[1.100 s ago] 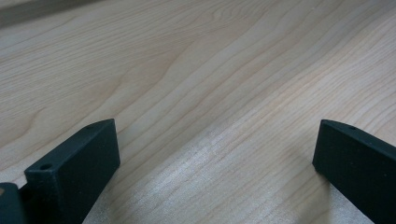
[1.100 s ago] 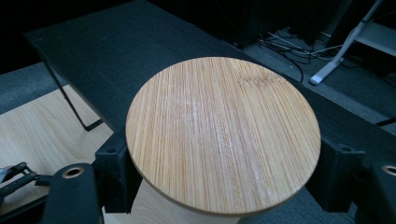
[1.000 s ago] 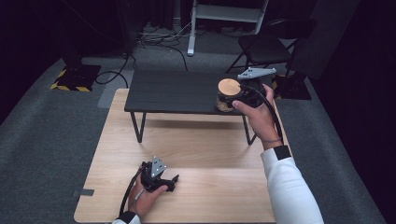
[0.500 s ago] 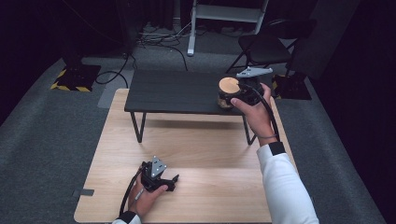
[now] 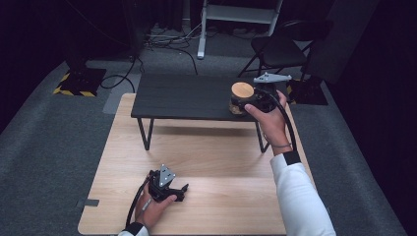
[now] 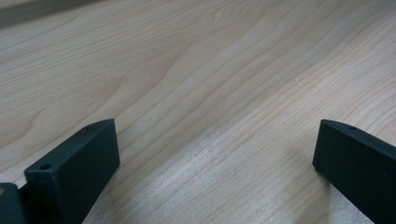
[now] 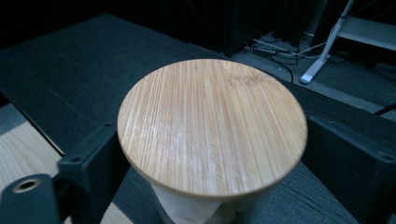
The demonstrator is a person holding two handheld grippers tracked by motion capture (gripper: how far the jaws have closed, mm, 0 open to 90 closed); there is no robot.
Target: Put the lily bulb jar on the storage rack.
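A jar with a round bamboo lid point(image 5: 242, 92) point(image 7: 210, 126) stands at the right front corner of a low black table point(image 5: 182, 96). My right gripper point(image 5: 240, 104) point(image 7: 217, 133) is open, one jaw on each side of the jar's body below the lid, with a gap on both sides; the lid hides the jaw tips. My left gripper point(image 5: 180, 192) point(image 6: 215, 140) rests open on the light wooden table point(image 5: 211, 162) near its front left, with bare wood between its jaws.
The low black table stands on the far half of the wooden table top. Behind it on the grey carpet are a dark folding chair point(image 5: 282, 46), a white stand point(image 5: 236, 12), loose cables point(image 5: 162, 39) and a yellow-and-black striped base point(image 5: 78, 81).
My right hand has edged slightly forward around the jar. The jar and my left gripper stay where they were.
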